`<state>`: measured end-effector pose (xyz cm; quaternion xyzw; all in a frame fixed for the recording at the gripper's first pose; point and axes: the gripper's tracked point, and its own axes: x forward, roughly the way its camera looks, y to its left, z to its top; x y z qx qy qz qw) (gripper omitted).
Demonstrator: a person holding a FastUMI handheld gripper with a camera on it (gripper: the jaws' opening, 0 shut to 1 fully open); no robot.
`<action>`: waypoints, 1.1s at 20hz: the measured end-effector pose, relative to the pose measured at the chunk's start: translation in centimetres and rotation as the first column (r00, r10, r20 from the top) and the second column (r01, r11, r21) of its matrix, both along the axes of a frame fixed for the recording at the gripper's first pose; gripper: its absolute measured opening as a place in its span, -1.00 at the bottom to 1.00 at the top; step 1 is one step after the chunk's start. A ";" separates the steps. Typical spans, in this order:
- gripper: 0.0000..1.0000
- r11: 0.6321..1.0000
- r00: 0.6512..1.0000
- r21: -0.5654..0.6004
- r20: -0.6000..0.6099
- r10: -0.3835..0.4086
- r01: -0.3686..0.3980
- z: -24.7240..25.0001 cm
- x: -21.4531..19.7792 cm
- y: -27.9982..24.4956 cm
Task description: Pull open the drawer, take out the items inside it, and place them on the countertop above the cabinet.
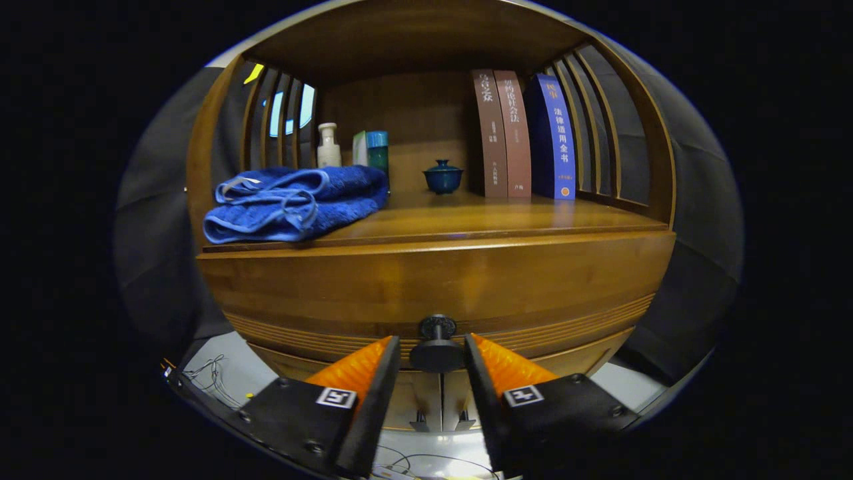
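A wooden cabinet stands straight ahead, its upper part an open shelf space with slatted sides. The worktop above the drawer carries everything in sight. The drawer itself is the wide wooden front under that surface, and it looks closed, flush with the cabinet.

On the left of the worktop, near the front edge, lies a folded blue towel. At the far right three books stand upright side by side, two brown and one blue. Behind the towel at the far left are a pale bottle and a green box with a blue top, close together. A small dark blue lidded cup sits between the box and the books, at the back.

Low in the middle of the drawer front is a dark round knob. The gripper has its two fingers either side of this knob, partly spread, the knob between the tips; whether they press on it I cannot tell.
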<state>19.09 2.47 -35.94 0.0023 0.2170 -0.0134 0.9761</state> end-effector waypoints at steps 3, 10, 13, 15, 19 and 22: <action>-0.03 1.000 1.000 -0.023 0.017 0.010 -0.009 -0.3 0.7 -0.2; -0.28 1.000 1.000 -0.005 0.000 -0.003 0.003 0.1 -1.4 -0.1; -0.28 1.000 1.000 0.009 -0.015 -0.010 0.010 0.5 -4.0 -0.1; -0.28 1.000 1.000 -0.005 -0.015 0.002 -0.002 0.8 -6.2 -0.1; -0.29 1.000 1.000 0.001 -0.020 0.007 -0.007 1.4 -10.4 -0.3; -0.29 1.000 1.000 0.006 -0.016 0.012 -0.011 1.8 -13.1 -0.5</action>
